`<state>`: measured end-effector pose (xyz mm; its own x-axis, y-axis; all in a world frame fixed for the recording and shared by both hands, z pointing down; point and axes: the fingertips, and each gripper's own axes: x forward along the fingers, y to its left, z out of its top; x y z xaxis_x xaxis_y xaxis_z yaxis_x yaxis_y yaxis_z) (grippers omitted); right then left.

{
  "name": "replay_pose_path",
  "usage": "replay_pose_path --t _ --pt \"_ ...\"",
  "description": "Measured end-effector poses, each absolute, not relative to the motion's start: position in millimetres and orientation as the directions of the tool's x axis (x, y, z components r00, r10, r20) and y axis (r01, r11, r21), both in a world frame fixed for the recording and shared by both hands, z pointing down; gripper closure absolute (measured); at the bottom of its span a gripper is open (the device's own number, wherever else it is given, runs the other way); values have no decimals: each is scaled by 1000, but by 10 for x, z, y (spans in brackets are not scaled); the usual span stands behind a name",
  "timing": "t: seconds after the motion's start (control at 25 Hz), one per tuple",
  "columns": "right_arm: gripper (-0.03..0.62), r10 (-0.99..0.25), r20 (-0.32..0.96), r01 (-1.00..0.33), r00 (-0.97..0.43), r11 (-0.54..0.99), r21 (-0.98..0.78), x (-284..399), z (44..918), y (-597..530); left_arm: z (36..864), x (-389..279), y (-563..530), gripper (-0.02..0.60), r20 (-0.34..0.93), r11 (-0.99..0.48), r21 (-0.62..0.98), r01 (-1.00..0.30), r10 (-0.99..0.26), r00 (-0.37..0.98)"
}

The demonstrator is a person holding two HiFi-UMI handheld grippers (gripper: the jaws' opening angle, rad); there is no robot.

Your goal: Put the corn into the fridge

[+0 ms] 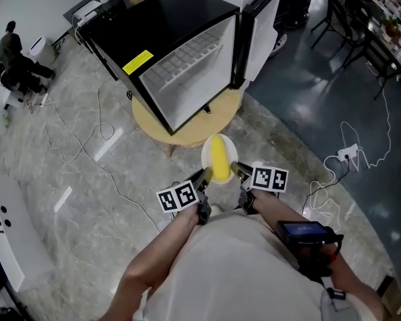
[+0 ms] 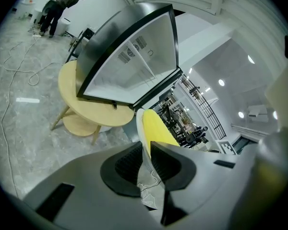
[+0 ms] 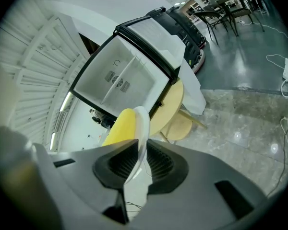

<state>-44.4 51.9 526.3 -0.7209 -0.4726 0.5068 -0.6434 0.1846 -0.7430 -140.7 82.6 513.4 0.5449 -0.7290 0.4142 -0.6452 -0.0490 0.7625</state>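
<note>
Left gripper [image 1: 205, 175] and right gripper [image 1: 236, 170] both clamp the one plate [image 1: 206, 152] bearing one corn [image 1: 219, 158].

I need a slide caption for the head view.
The left gripper and right gripper hold a plate with corn before the open fridge on a table.

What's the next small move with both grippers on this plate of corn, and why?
Probably ease the plate forward, kept level, toward the fridge. The left gripper and right gripper each pinch its rim, the corn lies loose on it, and the fridge stands ahead on the round table, door open.
</note>
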Motion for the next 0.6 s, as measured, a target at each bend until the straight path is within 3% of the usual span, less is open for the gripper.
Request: replay_pose_path --t 0.6 --pt "542 -428 494 -625 -757 253 -738 -676 5294 -1 5155 -1648 403 520 430 -12 743 -669 -757 492"
